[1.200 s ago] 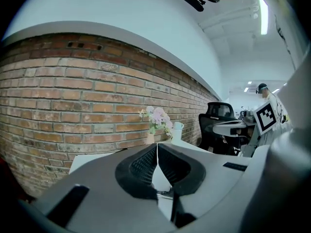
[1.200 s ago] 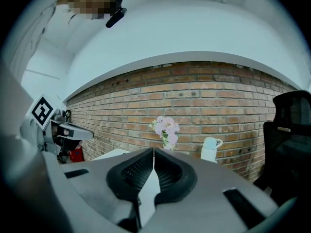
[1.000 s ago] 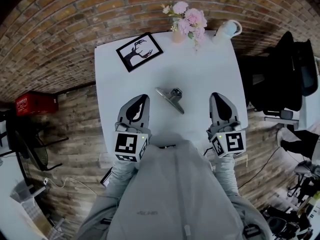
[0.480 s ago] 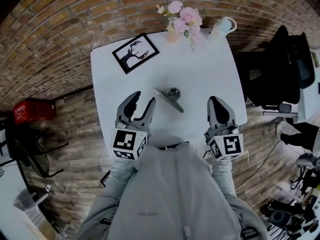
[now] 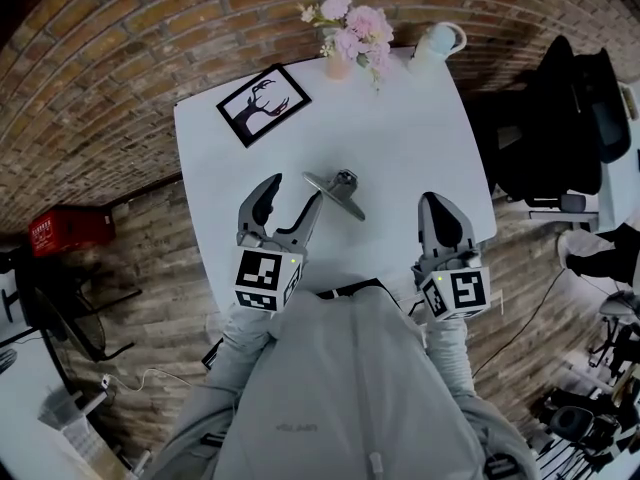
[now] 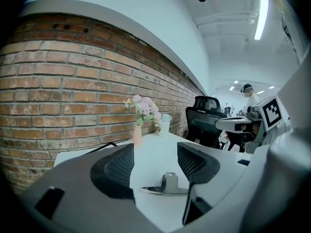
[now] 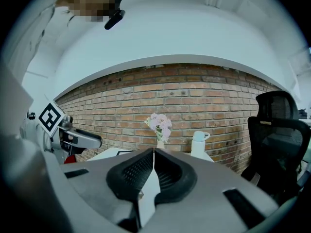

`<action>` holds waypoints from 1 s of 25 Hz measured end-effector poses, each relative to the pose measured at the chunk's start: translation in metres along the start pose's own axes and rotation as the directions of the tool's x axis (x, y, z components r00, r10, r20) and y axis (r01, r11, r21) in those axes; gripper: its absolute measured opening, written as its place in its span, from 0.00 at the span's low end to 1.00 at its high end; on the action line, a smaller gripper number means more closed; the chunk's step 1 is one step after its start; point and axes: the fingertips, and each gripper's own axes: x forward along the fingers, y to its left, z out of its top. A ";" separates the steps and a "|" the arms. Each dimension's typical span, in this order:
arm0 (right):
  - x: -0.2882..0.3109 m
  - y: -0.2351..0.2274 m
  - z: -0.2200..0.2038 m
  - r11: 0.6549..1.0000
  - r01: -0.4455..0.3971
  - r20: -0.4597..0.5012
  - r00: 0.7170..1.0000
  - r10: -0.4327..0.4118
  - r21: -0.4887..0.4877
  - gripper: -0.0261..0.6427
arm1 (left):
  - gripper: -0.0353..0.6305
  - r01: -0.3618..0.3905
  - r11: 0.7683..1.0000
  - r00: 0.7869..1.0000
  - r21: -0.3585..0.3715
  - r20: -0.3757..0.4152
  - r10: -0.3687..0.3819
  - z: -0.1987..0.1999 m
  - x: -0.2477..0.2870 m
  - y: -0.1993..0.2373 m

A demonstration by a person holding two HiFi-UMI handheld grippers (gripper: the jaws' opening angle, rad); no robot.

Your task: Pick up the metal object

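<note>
Left gripper (image 5: pixel 296 194) is spreading its jaws: they were pressed together a second ago and have just been opening, and they are now standing wide with nothing gripped between them. Seen from the left gripper view, the metal object (image 6: pixel 165 185) is lying flat on the white table (image 5: pixel 410 138) just ahead of the pads, framed in the gap but not touched. That opening is probably readying this gripper to close on the piece, so the pickup is only beginning. Right gripper (image 5: pixel 438 208) is holding its jaws together on nothing, to the right of the metal object and well apart from it. Beyond the metal object, a framed picture (image 5: pixel 263 103), a vase of flowers (image 5: pixel 352 33) and a mug (image 5: pixel 437 40) are standing along the table's far edge.
</note>
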 end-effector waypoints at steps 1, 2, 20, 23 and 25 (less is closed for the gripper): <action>-0.001 -0.002 -0.002 1.000 0.004 -0.002 1.000 -0.004 0.004 0.08 | 0.47 0.010 1.000 1.000 0.002 -0.006 -0.010 -0.001 0.003 -0.003; -0.002 -0.004 -0.004 1.000 0.008 -0.005 1.000 -0.008 0.008 0.08 | 0.48 0.019 1.000 1.000 0.005 -0.011 -0.019 -0.003 0.007 -0.006; -0.020 -0.032 -0.037 0.995 0.066 -0.065 0.996 -0.062 0.071 0.08 | 0.55 0.128 0.992 0.979 0.023 -0.161 -0.122 -0.052 0.085 -0.052; -0.020 -0.036 -0.045 0.994 0.070 -0.083 0.995 -0.063 0.084 0.08 | 0.56 0.133 0.991 0.970 0.029 -0.209 -0.124 -0.071 0.102 -0.055; -0.020 -0.038 -0.049 0.993 0.069 -0.094 0.994 -0.061 0.091 0.08 | 0.56 0.135 0.990 0.963 0.030 -0.240 -0.124 -0.083 0.112 -0.057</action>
